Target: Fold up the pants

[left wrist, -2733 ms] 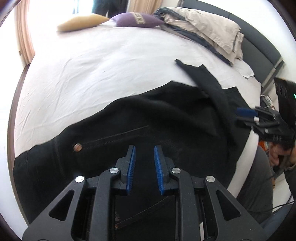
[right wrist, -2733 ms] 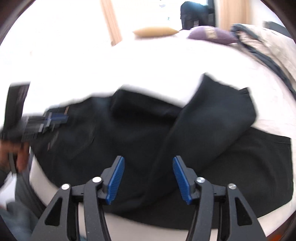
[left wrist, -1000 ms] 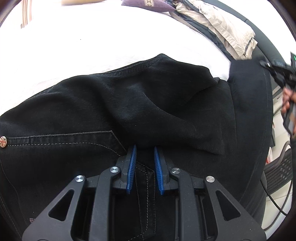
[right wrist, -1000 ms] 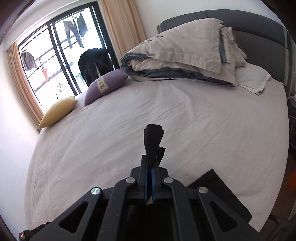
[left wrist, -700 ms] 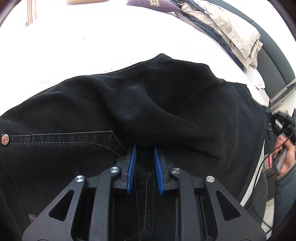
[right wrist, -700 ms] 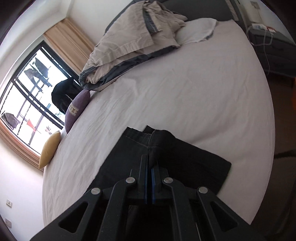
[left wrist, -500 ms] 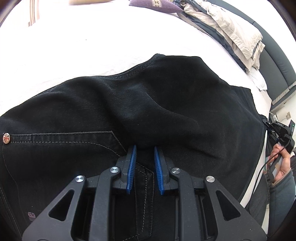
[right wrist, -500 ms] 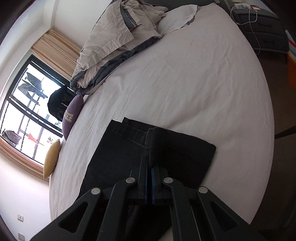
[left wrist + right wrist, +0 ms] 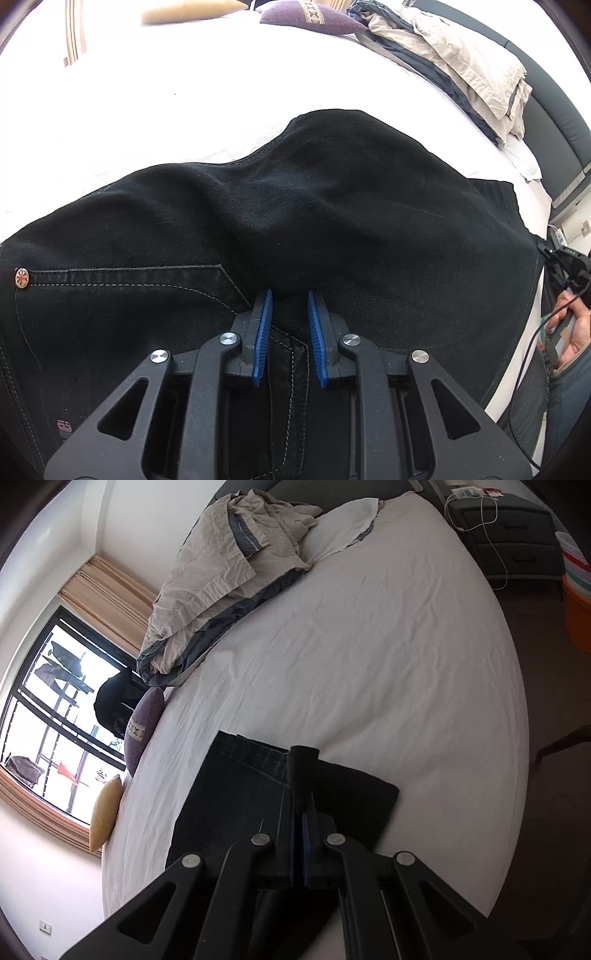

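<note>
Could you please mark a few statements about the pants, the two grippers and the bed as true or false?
1. The right gripper is shut on a fold of the black pants. True.
2. The pants lie on a white bed sheet. True.
3. The left gripper hangs over bare sheet. False: it is over the pants, by the fly seam, with a narrow gap between its blue pads.
4. A purple cushion and a yellow cushion lie at the bed's window side. True.
5. The rumpled duvet covers the pants. False: it is piled near the headboard, apart from them.
</note>
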